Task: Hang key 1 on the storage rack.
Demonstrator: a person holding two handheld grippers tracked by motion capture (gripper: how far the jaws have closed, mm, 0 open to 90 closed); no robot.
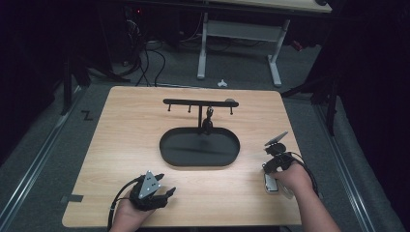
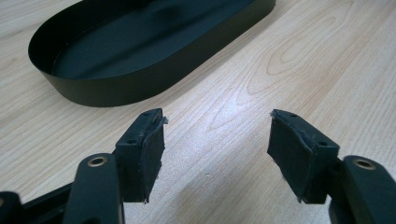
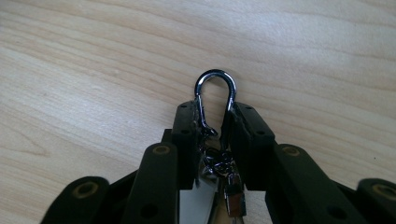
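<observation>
From above, my left hand-held gripper (image 1: 167, 192) rests low on the near left part of the wooden worktop (image 1: 125, 130), its jaws spread with nothing between them. My right hand-held gripper (image 1: 273, 152) is over the near right part of the worktop, to the right of the black oval tray (image 1: 167, 157), well apart from the left one. Behind the tray rises a black stand with a crossbar (image 1: 193, 102), and something small and dark hangs from it by the post; I cannot tell what it is. Along my left hand-held gripper (image 2: 217, 133), the two pads (image 2: 292, 149) stand wide apart over bare wood, with the tray's wall (image 2: 154, 81) just ahead and to the left. Along my right hand-held gripper (image 3: 217, 114), the jaws pinch a shiny metal snap hook (image 3: 215, 81) by its two sides; its rounded loop sticks out past the jaw tips above the wood, and a short chain with a small metal piece (image 3: 233, 198) hangs back between the jaws.
</observation>
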